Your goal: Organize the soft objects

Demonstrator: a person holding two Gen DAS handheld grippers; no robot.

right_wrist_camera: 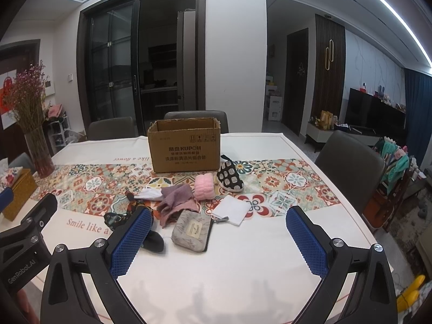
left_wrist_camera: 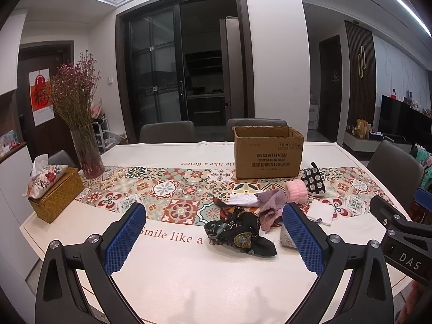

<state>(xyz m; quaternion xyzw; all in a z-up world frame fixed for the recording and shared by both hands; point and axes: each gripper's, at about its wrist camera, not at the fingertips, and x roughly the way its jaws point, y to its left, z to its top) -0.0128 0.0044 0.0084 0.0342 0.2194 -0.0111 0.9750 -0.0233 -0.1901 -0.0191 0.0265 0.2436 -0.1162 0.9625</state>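
Soft things lie in a loose heap on the bench (right_wrist_camera: 243,256), just in front of the open box (right_wrist_camera: 184,145): a black scarf (left_wrist_camera: 240,232), purple cloth (right_wrist_camera: 176,198), pink roll (right_wrist_camera: 204,186), white sock (right_wrist_camera: 149,193), grey pouch (right_wrist_camera: 193,229), white square (right_wrist_camera: 230,210) and a spotted shoe (right_wrist_camera: 229,175). Both the left gripper (left_wrist_camera: 216,237) and right gripper (right_wrist_camera: 218,240) hang above the near bench with fingers spread wide, holding nothing. The likely trouble is the overlap: scarf, cloth and sock touch, so a pinch on one may drag its neighbours along or off the near edge. The scarf looks slippery and may slide out of a shallow grip. The grippers sit near each other and could collide over the heap. Near bench is bare, giving room to come in low; the vase (left_wrist_camera: 87,151) and tissue basket (left_wrist_camera: 55,197) stand well apart to the left.
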